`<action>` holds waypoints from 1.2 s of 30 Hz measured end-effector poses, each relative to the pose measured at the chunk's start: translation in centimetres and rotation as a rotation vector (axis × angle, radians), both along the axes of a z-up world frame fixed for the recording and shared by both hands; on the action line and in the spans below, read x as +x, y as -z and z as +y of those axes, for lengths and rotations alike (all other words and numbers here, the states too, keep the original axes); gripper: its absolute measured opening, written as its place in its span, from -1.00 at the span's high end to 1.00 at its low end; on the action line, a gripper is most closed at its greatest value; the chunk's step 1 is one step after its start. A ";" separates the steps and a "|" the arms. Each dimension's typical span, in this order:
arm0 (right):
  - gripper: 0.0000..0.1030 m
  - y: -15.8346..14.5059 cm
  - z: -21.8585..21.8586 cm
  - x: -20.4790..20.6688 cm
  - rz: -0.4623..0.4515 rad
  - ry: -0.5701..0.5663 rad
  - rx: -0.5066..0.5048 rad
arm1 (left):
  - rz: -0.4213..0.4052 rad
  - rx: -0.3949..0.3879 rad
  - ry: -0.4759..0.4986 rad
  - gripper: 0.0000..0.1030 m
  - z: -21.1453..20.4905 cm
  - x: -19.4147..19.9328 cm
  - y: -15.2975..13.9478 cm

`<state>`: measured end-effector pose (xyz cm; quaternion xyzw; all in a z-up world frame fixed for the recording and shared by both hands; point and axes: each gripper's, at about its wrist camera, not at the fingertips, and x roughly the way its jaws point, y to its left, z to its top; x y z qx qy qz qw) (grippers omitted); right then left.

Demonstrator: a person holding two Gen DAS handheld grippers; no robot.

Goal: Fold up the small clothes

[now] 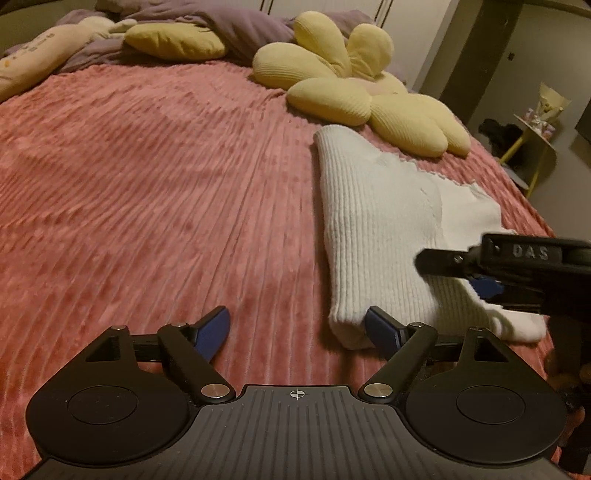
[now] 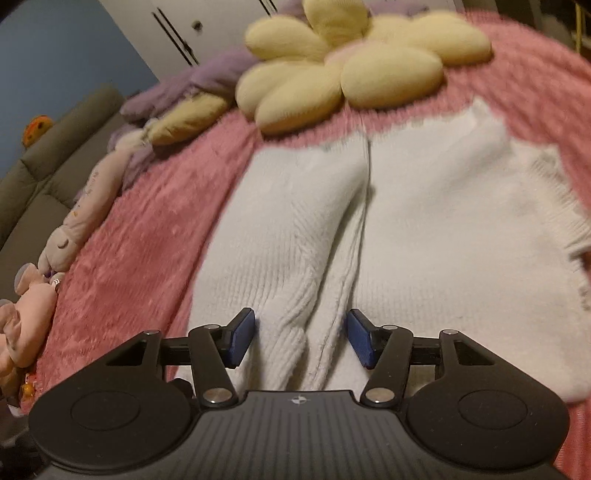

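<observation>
A white ribbed knit sweater (image 1: pixel 373 225) lies partly folded on the pink ribbed bedspread (image 1: pixel 147 192). My left gripper (image 1: pixel 297 328) is open and empty over the bedspread, its right pad touching the sweater's near left corner. My right gripper (image 2: pixel 301 338) is open just above the sweater (image 2: pixel 424 229), with raised folds of knit between its pads. The right gripper also shows in the left wrist view (image 1: pixel 517 266), low over the sweater's near right part.
A yellow flower-shaped cushion (image 1: pixel 354 81) lies just beyond the sweater. Purple bedding (image 1: pixel 229 26) and plush toys (image 2: pixel 70 229) lie along the bed's far side. A yellow side table (image 1: pixel 535 147) stands off the bed to the right.
</observation>
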<state>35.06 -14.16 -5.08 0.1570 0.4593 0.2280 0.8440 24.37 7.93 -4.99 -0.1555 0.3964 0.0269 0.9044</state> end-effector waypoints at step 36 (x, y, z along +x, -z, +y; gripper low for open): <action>0.70 -0.4 -6.2 3.1 -0.088 0.173 -0.015 | 0.043 0.034 0.076 -0.73 -4.4 2.6 -0.5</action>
